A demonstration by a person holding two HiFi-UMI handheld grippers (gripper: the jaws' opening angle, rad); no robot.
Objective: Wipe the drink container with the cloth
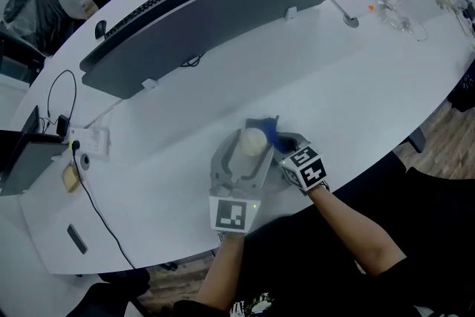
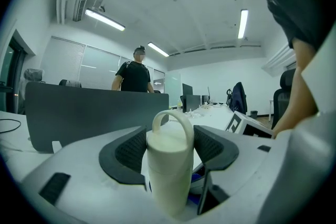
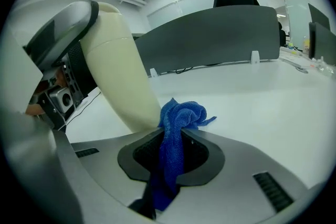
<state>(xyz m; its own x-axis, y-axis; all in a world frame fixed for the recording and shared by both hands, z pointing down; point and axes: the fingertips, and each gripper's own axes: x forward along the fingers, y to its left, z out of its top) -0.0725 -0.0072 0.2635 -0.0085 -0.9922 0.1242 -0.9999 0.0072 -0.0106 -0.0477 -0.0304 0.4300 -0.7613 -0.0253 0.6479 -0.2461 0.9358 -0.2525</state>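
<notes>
The left gripper [image 2: 169, 147] has its jaws set wide, and they squeeze a cream drink bottle [image 2: 168, 176] from both sides, just under its lid with the loop handle. The right gripper [image 3: 170, 153] has its jaws close together, and they pinch a blue cloth [image 3: 181, 115]. A soft bunch of the cloth pokes out past the tips. That bunch touches the side of the bottle low down, as the right gripper view shows. So both tools have what they need, and the cloth is on the bottle. I think the wiping is going on now, or just starting. I cannot tell how much of the bottle is wiped, because it looks the same cream colour all over (no marks or wet spots show). The top, the lid and the far side are not touched by the cloth now, so I think they are left to do. From the head view, the bottle is near the front edge of the white desk [image 1: 185, 159], between the two grippers. I cannot tell if its bottom rests on the desk or is lifted a little. Farther back a long grey screen [image 1: 215, 18] stands across the desk.
</notes>
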